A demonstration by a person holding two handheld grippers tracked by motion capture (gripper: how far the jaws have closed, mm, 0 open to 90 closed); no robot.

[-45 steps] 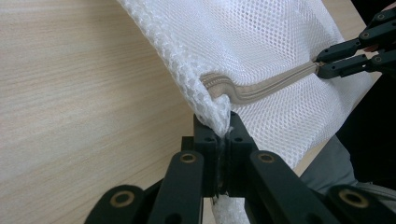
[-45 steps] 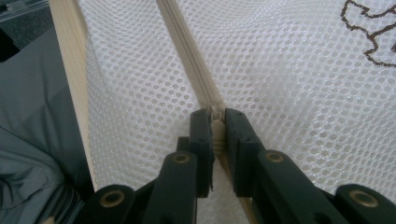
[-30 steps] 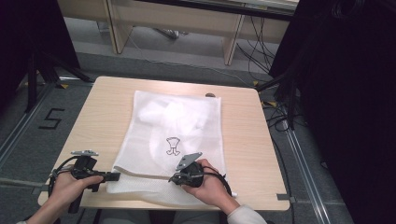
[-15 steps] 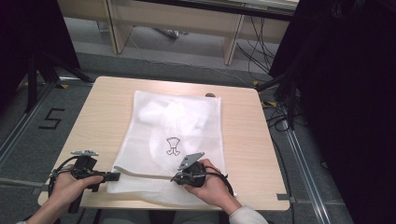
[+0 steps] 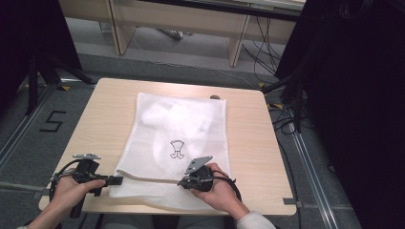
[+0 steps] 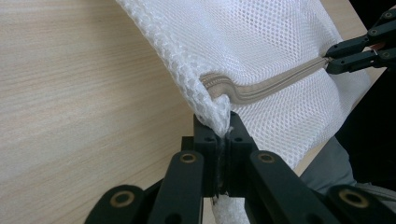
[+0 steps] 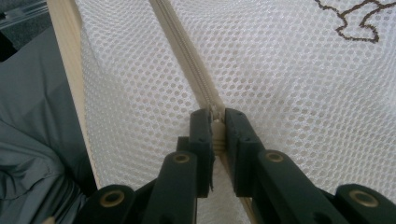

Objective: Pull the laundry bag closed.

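A white mesh bag (image 5: 176, 129) lies flat on the wooden table (image 5: 248, 143), with a small brown figure (image 5: 177, 149) printed on it. A beige zipper (image 5: 148, 177) runs along its near edge. My left gripper (image 5: 117, 180) is shut on the bag's near left corner, just past the zipper's end (image 6: 218, 122). My right gripper (image 5: 181, 182) is shut on the zipper (image 7: 215, 116) farther right, and its black tips (image 6: 328, 60) pinch the beige band (image 6: 271, 84). The mesh (image 7: 289, 70) spreads flat beyond the jaws.
The table's near edge (image 7: 70, 70) runs just behind the bag, with grey clothing (image 7: 32, 140) below it. A small dark object (image 5: 215, 97) sits at the bag's far right corner. Bare wood (image 5: 102, 124) lies left and right of the bag.
My right gripper has edged slightly to the right along the zipper. The left gripper and the bag stay where they were.
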